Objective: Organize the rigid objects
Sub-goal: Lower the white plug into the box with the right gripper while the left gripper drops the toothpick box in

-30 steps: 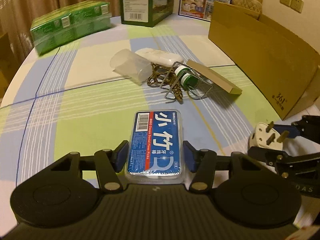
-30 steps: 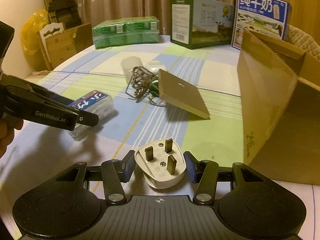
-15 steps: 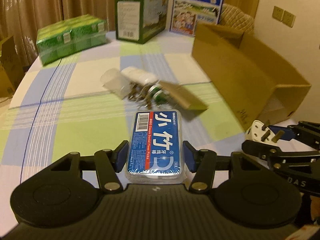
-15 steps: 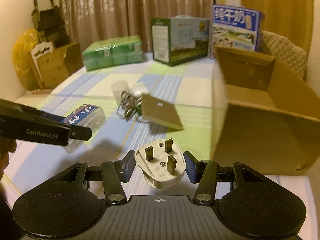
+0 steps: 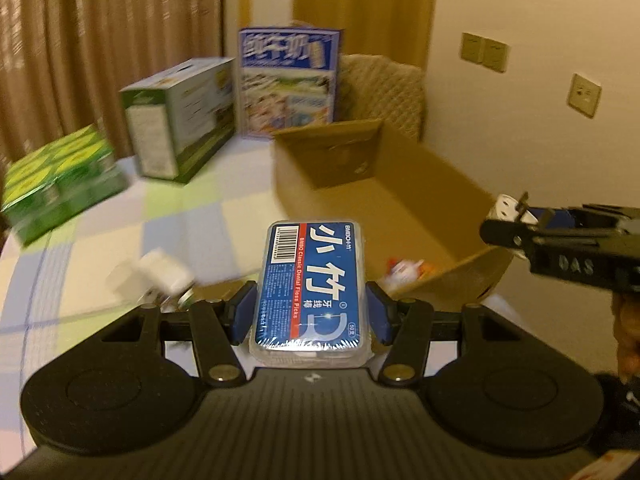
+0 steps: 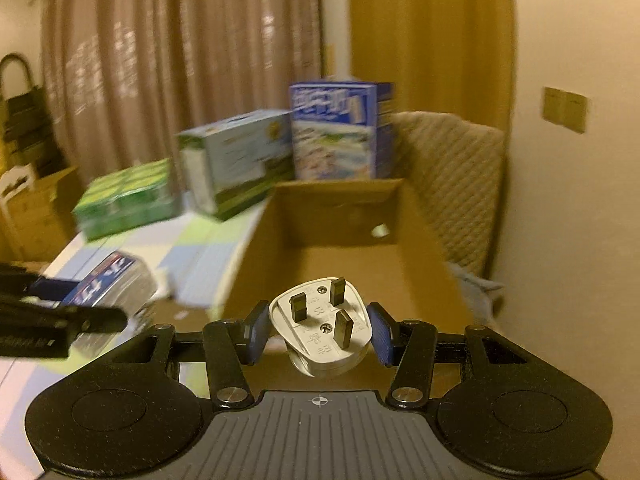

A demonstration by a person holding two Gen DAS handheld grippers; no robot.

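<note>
Blue-labelled clear plastic dental floss pick box (image 5: 311, 286) is clamped flat between the left gripper (image 5: 311, 312) pads, jaws part-open to the box width, up off the checked tablecloth (image 5: 80, 264). White three-pin plug (image 6: 320, 330), pins up, is pinched in the right gripper (image 6: 318, 330) at a narrower gap, above the near end of the open brown cardboard box (image 6: 340, 256). Box contents are mostly hidden. Pale items (image 5: 160, 276) on the cloth, left of the floss box, are blurred and partly cut off.

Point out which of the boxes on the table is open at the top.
The plain brown cardboard box, nearest the claws: its top is open and its inside shows. The green-and-white carton, the blue milk carton and the green wrapped pack are all closed.
</note>
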